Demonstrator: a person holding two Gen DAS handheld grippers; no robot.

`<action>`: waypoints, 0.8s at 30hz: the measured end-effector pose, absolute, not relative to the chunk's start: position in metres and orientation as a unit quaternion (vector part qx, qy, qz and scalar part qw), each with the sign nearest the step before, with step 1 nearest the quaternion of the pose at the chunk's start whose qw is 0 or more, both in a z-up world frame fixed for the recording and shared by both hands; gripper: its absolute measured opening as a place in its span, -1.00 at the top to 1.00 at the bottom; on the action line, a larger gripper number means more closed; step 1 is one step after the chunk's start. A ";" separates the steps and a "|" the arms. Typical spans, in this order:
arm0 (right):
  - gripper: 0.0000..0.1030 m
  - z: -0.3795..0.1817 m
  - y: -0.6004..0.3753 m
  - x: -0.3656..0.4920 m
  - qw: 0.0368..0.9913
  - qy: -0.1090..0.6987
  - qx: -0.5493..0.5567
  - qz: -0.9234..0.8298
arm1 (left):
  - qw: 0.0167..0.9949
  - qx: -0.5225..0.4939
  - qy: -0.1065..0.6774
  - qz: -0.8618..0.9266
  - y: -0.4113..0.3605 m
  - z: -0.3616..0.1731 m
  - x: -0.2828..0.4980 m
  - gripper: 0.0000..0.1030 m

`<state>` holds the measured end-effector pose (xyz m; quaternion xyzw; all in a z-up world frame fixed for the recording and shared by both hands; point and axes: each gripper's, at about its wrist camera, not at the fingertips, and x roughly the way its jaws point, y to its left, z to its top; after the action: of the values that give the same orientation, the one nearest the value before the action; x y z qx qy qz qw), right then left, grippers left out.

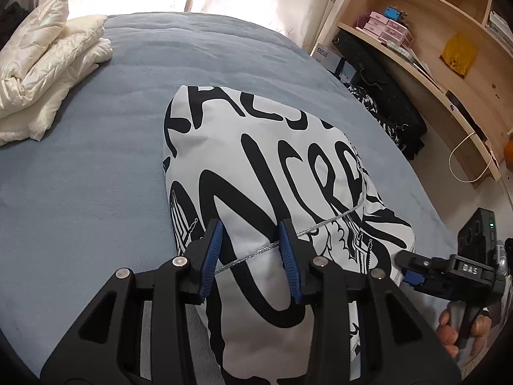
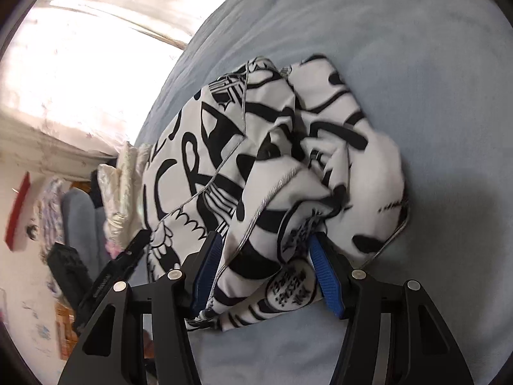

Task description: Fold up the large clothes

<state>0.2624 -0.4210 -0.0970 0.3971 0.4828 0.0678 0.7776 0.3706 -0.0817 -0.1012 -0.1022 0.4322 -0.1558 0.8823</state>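
A white garment [image 1: 256, 173] with bold black lettering lies folded into a bundle on a grey-blue bed [image 1: 96, 176], filling the middle and lower middle of the left wrist view. A thin silver trim line crosses it between the blue pads.

The left gripper [image 1: 251, 234] sits at the bottom centre of that view, jaws set narrow, straddling a ridge of the cloth. Whether the pads [image 1: 215, 240] press the fabric or only stand beside it cannot be told. At the lower right edge the right gripper [image 1: 404, 263] reaches in from the side, its tip at the garment's near corner, with a hand [image 1: 458, 330] on its grip.

In the right wrist view the garment [image 2: 272, 166] is bunched in the centre, folds piled toward the right. The right gripper [image 2: 264, 242] stands at the bottom centre, jaws moderately wide, with a fold of cloth lying between them; the fabric touches both pads, but a firm pinch cannot be confirmed.

A cream quilt [image 1: 48, 64] is stacked at the upper left of the left view, well apart from the garment. Wooden shelves [image 1: 433, 48] run along the upper right.
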 end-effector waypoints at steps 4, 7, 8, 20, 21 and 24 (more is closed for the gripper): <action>-0.14 -0.105 -0.421 0.275 0.782 0.462 0.413 0.065 | 0.879 -0.113 0.435 -0.157 -0.080 -0.101 0.372 0.35; 0.24 -0.110 -0.420 0.289 0.796 0.453 0.398 0.051 | 0.880 -0.109 0.435 -0.155 -0.083 -0.100 0.372 0.35; 0.40 -0.110 -0.420 0.292 0.802 0.451 0.388 0.050 | 0.881 -0.105 0.436 -0.154 -0.085 -0.100 0.373 0.35; 0.56 -0.087 -0.429 0.240 0.865 0.402 0.301 0.007 | 0.889 0.051 0.437 -0.125 -0.158 -0.135 0.366 0.29; 0.56 -0.098 -0.434 0.242 0.856 0.408 0.317 0.005 | 0.893 0.068 0.430 -0.114 -0.165 -0.139 0.364 0.29; 0.55 -0.103 -0.436 0.252 0.853 0.408 0.326 0.002 | 0.897 0.072 0.426 -0.095 -0.170 -0.146 0.365 0.27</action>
<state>0.2520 -0.4356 -0.1029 0.3258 0.4075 0.0024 0.8531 0.3652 -0.1704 -0.1457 0.0724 0.4262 -0.0950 0.8967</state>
